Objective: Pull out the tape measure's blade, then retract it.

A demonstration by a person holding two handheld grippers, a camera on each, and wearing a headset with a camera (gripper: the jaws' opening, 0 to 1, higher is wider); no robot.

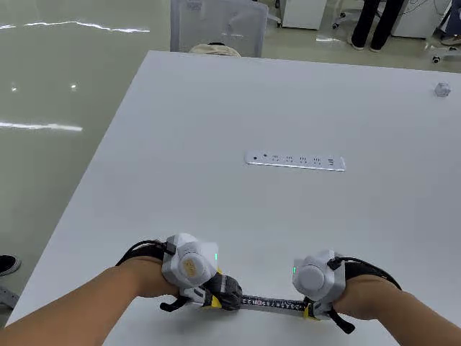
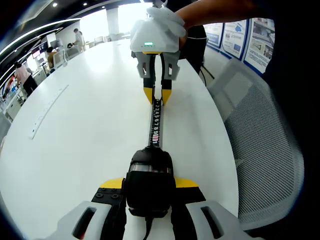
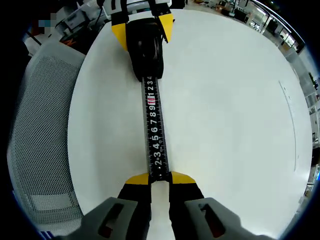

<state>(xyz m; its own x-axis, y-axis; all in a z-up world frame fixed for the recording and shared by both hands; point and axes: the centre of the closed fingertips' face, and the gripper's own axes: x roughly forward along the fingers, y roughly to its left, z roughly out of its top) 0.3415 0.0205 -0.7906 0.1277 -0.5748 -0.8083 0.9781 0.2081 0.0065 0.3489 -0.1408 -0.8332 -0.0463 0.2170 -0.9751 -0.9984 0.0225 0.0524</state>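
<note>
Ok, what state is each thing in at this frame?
Left gripper: shut on the case.
Right gripper: shut on the blade tip.
Case: clamped, upright between the jaws.
Blade: partly pulled out, straight between the grippers.
Power strip: flat on the table, nothing plugged in.

tape case (image 2: 150,180): black, smooth, shiny
blade (image 3: 154,130): smooth, a bit shiny
table (image 1: 216,108): white, smooth, matt
floor (image 1: 57,86): very shiny
chair (image 3: 42,125): mesh
</note>
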